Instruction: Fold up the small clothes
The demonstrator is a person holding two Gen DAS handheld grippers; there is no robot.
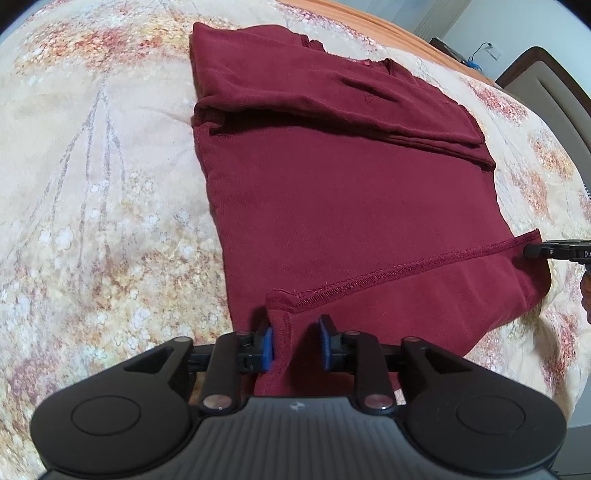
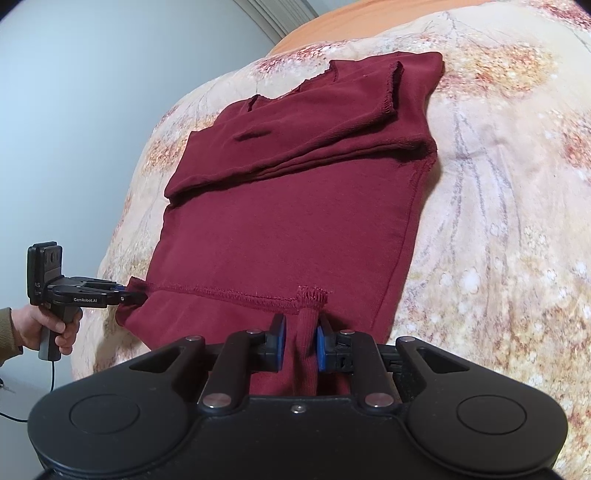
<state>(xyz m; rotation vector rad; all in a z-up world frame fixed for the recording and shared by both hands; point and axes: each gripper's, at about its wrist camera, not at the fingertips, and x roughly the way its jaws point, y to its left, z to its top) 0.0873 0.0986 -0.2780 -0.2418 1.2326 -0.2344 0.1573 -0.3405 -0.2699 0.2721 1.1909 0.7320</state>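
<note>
A dark red shirt [image 1: 332, 192] lies on a floral bedspread, sleeves folded across its upper part; it also shows in the right wrist view [image 2: 280, 229]. Its bottom hem [image 1: 406, 264] is lifted and turned up over the body. My left gripper [image 1: 295, 345] stands at the hem's left corner; a fold of red cloth rests against its left pad and the jaws stand apart. My right gripper [image 2: 300, 341] has a bunched hem corner [image 2: 313, 295] between its blue pads, jaws narrow around it. The left gripper also shows in the right wrist view [image 2: 131, 295], at the hem's other corner.
The floral bedspread [image 1: 92, 221] covers the bed on all sides of the shirt. An orange sheet [image 1: 388, 26] shows at the far edge. A dark chair back [image 1: 546, 85] stands beyond the bed at right. A grey wall [image 2: 92, 92] is at left.
</note>
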